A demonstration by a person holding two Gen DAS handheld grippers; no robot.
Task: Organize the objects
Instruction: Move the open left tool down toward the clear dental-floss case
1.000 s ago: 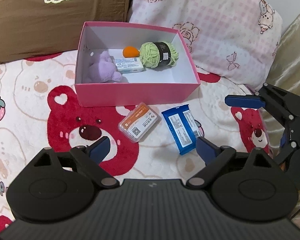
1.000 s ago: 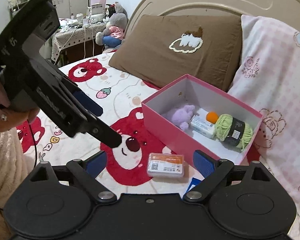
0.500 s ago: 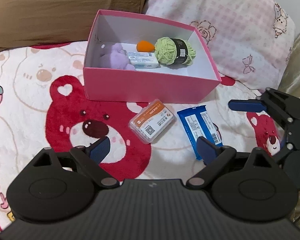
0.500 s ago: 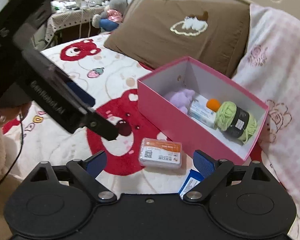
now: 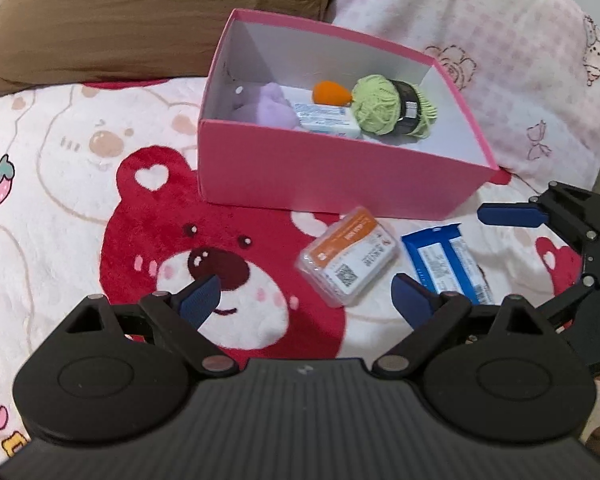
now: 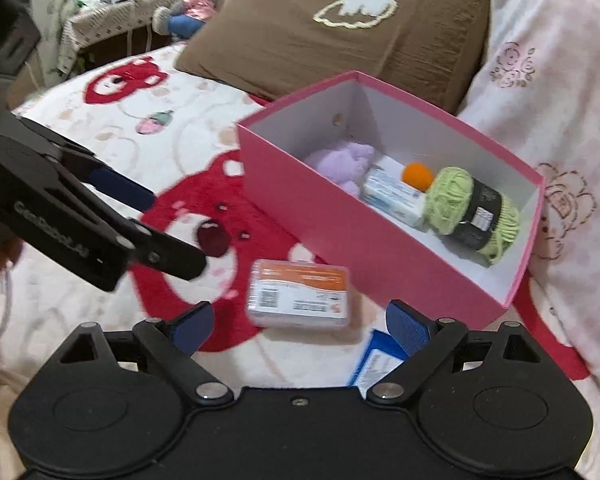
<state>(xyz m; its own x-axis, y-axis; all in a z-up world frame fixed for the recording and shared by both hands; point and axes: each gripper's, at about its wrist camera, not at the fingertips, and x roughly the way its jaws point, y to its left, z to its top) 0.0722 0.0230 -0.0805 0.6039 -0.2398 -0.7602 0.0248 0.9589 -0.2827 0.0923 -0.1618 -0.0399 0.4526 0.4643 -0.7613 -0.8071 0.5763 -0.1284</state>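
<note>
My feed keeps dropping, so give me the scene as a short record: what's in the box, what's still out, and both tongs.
in pink box: purple plush, white packet, orange ball, green yarn
on blanket: orange-labelled case, blue packet
left tongs: open, empty
right tongs: open, empty

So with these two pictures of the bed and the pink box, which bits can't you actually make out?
- Blue packet: in the right wrist view, mostly hidden behind the right gripper; the left wrist view shows more.
- Purple plush: its lower part sits behind the pink box front wall in the left wrist view.
- Orange-labelled case: print too blurred to read in either view.
- White pack in the box: lettering too small.
- Person: only a sliver at the right wrist view's left edge.
</note>
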